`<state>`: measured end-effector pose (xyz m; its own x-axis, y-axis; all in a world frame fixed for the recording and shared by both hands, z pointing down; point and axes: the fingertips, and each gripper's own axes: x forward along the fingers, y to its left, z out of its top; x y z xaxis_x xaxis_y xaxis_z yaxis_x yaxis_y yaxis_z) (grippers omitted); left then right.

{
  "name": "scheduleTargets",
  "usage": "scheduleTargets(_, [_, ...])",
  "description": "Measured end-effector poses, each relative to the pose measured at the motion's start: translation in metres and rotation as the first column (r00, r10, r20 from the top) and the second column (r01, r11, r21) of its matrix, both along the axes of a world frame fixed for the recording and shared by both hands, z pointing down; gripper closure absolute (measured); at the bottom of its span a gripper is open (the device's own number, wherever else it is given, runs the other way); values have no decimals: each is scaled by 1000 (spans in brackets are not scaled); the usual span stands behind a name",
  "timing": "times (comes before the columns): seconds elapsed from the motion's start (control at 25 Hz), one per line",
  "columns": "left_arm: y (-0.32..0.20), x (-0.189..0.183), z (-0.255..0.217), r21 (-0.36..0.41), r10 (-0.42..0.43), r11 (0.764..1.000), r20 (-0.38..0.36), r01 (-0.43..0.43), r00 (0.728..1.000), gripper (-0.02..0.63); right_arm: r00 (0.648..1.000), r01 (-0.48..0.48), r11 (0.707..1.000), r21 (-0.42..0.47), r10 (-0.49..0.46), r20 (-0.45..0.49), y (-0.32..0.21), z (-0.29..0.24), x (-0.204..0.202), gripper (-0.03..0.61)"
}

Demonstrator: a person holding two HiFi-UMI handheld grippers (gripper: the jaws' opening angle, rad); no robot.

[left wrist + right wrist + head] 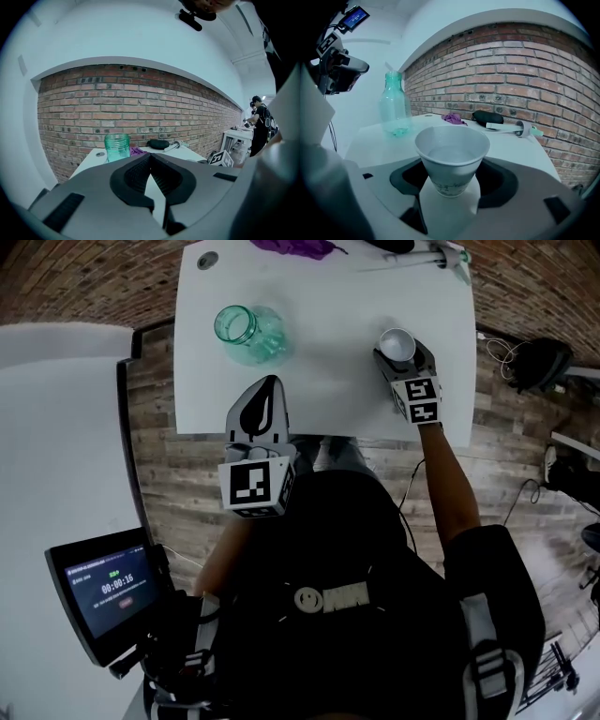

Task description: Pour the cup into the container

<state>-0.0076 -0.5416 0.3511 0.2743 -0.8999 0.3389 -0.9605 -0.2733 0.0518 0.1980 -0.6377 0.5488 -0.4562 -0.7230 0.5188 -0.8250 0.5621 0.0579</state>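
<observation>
— Brick wall [140,108] at the back, white bench [328,315] in front of it, both grippers working at its near side. What have you got on the right?

— Right gripper [401,354]: jaws spread wide, and the paper cup [452,159] stands upright on the bench squarely between them. There's clear liquid in it. Dark gaps show on either side of the cup, so no pinch that I can see.

— And the left?

— Left gripper [150,159]: jaws pressed together at the tips, nothing between them. Ahead of those tips and a little to their left stands the teal bottle [116,146], upright, mouth open, well apart from them.

— Where does that bottle sit from the right jaws?

— Beyond them and far off to their left, well apart from the cup.

— Anything else out there?

— Farther past the right jaws, near the wall, there's a purple cloth [452,118] and, just to its right, a black case [487,117].
</observation>
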Motion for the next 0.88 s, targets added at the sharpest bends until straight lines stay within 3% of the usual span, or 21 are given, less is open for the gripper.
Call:
scheduleTargets(0.32, [1, -13, 4, 16, 2, 1000, 6, -2, 1000, 614, 998, -32, 999, 29, 31, 49, 4, -17, 3, 291])
scheduleTargets(0.6, [1, -22, 1, 26, -18, 1000, -14, 18, 1000, 614, 993, 70, 995, 77, -77, 86, 12, -78, -21, 293])
scheduleTargets(0.88, [-3, -31, 7, 45, -2, 999, -38, 4, 999, 614, 982, 187, 977, 100, -188, 2, 16, -135, -56, 293])
